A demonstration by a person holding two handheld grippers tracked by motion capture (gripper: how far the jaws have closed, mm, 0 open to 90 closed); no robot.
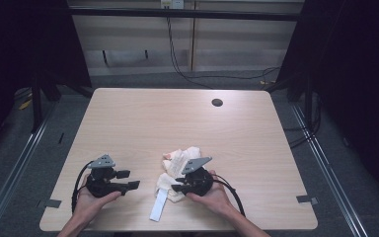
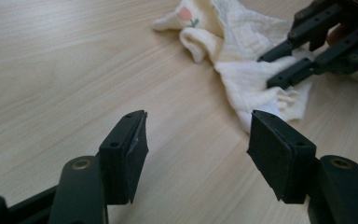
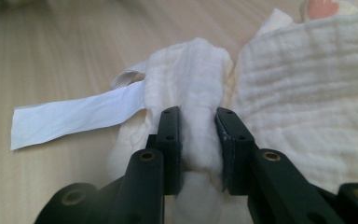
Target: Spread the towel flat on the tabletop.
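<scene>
The high view was dim at its edges, with the surroundings nearly black, while the table (image 1: pixel 143 118) was evenly lit from above and brightest toward its far side. Shadows under the hands were soft and short. The picture was slightly grainy. In the gripper views the light was bright and warm; the cloth (image 3: pixel 289 79) looked nearly washed out, and the near jaws were soft-focused.

No words, brands or numbers can be read; the white tag (image 3: pixel 74 116) on the cloth (image 3: pixel 303 88) is blank, and the cloth bears a small pink flower print.
</scene>
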